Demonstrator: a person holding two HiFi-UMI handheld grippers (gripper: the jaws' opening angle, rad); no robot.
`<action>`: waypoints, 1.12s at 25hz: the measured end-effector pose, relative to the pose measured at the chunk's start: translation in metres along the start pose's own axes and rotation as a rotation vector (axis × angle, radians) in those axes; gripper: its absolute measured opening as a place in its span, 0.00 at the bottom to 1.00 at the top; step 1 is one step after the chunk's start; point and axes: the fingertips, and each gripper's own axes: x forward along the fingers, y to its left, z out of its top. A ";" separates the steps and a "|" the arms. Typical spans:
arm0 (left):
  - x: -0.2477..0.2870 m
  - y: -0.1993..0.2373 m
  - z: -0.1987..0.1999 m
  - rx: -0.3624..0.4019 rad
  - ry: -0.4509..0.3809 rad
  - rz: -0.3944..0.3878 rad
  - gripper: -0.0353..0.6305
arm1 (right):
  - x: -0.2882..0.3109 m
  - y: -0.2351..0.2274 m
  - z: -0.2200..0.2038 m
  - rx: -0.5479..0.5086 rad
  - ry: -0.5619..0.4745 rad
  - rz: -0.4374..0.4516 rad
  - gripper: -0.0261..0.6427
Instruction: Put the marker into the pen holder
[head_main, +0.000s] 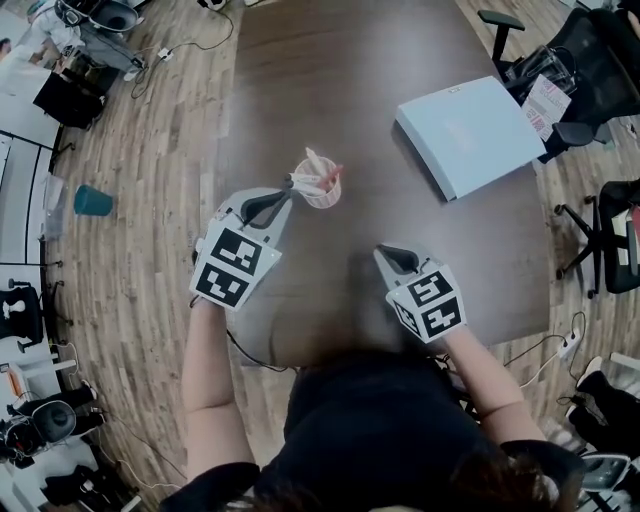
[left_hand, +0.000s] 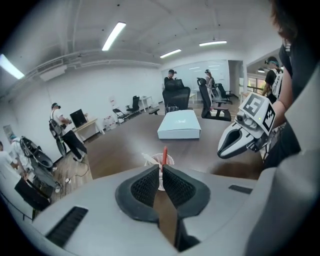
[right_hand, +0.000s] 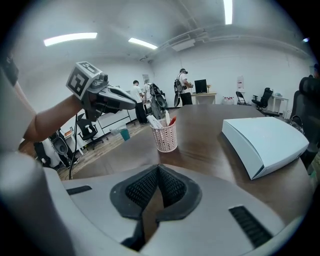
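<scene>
The pen holder (head_main: 322, 193) is a pale pink mesh cup standing upright on the dark wooden table (head_main: 330, 80), with several markers in it. One red-tipped marker (left_hand: 164, 154) stands up out of it. My left gripper (head_main: 288, 184) is level with the holder's rim on its left, its tips right at the markers. In the left gripper view its jaws are closed to a thin slit with nothing clearly between them. My right gripper (head_main: 383, 252) hovers nearer the table's front edge, shut and empty, a short way from the holder (right_hand: 165, 137).
A flat white box (head_main: 468, 135) lies on the table to the right of the holder. Office chairs (head_main: 590, 60) stand past the table's right side. A teal cup (head_main: 92, 201) sits on the floor at the left. People stand far off in the room.
</scene>
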 end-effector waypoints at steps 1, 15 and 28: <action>-0.002 -0.003 -0.001 -0.027 -0.015 0.011 0.12 | -0.001 0.000 0.001 -0.003 -0.003 -0.003 0.06; -0.030 -0.037 -0.015 -0.311 -0.170 0.200 0.10 | -0.017 -0.013 0.025 -0.004 -0.080 -0.068 0.06; -0.044 -0.051 -0.066 -0.601 -0.196 0.259 0.09 | -0.024 -0.007 0.031 -0.027 -0.104 -0.086 0.06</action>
